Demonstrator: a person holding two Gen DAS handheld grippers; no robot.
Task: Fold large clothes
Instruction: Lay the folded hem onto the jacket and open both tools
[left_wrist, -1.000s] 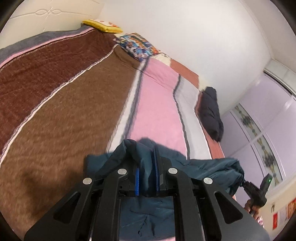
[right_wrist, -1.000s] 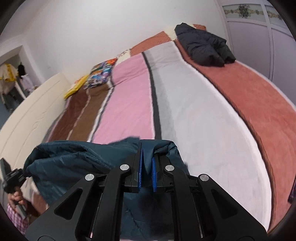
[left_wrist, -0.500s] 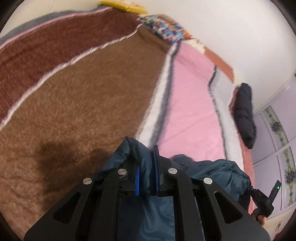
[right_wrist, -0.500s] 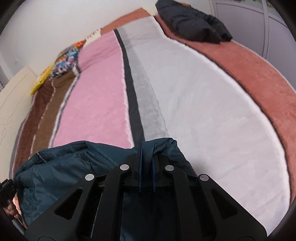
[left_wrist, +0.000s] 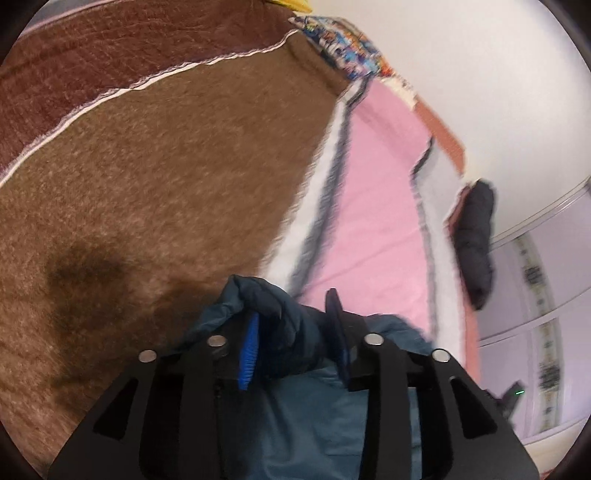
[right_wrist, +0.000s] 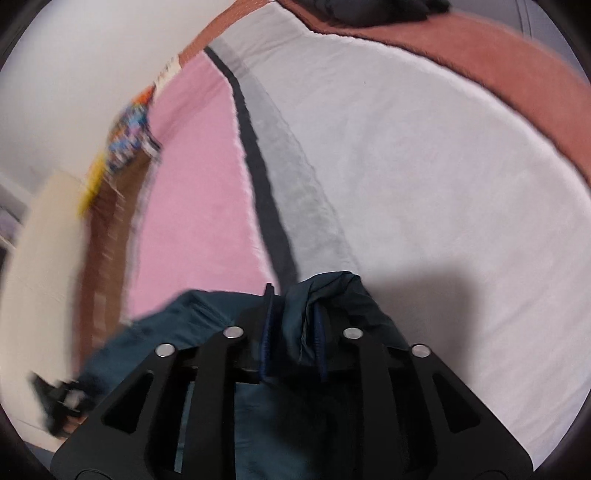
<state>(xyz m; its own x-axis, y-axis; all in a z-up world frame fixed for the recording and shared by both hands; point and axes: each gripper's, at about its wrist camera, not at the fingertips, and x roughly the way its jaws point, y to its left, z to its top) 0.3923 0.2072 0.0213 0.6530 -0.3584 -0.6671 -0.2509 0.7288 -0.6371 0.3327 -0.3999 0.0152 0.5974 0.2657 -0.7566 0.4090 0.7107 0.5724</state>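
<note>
A dark teal padded jacket (left_wrist: 280, 317) lies bunched low over the striped bed blanket (left_wrist: 166, 177). My left gripper (left_wrist: 293, 314) is open, its jaws spread wide with a fold of the jacket loose between them. In the right wrist view the same jacket (right_wrist: 325, 295) sits between the fingers of my right gripper (right_wrist: 293, 306), which is also open with its jaws apart. The jacket spans between the two grippers, and its lower part is hidden under the gripper bodies.
A black garment (left_wrist: 476, 236) lies at the far side of the bed, also in the right wrist view (right_wrist: 369, 9). Patterned and yellow pillows (left_wrist: 340, 40) sit at the head. A lilac wardrobe (left_wrist: 535, 295) stands beyond. The other gripper shows at the edges (right_wrist: 62, 402).
Both grippers have opened; they were shut on the jacket before. Both have dropped closer to the blanket, and the jacket has settled lower.
</note>
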